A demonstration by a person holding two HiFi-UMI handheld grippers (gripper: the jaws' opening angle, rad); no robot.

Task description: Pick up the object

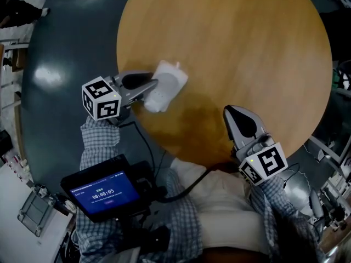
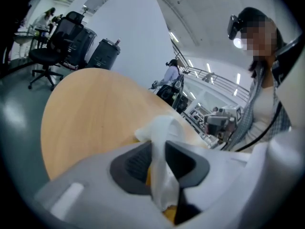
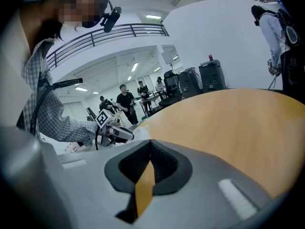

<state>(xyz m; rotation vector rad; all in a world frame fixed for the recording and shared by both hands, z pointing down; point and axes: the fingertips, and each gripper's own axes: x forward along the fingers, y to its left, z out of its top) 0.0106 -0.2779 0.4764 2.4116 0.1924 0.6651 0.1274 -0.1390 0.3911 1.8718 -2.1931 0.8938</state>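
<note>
A white, soft, flat packet (image 1: 166, 85) is at the near left part of the round wooden table (image 1: 247, 48). My left gripper (image 1: 155, 85) comes in from the left and is shut on its near edge. In the left gripper view the white packet (image 2: 164, 128) is pinched between the two dark pads (image 2: 133, 163) and sticks out over the table (image 2: 90, 113). My right gripper (image 1: 232, 113) hovers at the table's near right edge with its jaws closed together and nothing between them. The right gripper view shows the closed gripper (image 3: 150, 146) and, far off, the left gripper (image 3: 112, 130) with the packet (image 3: 143, 130).
A small lit screen (image 1: 104, 193) hangs at the person's chest, with cables running to it. Dark floor surrounds the table. Office chairs (image 2: 52, 51) and a black bin (image 2: 106, 54) stand beyond the table. Several people stand far off.
</note>
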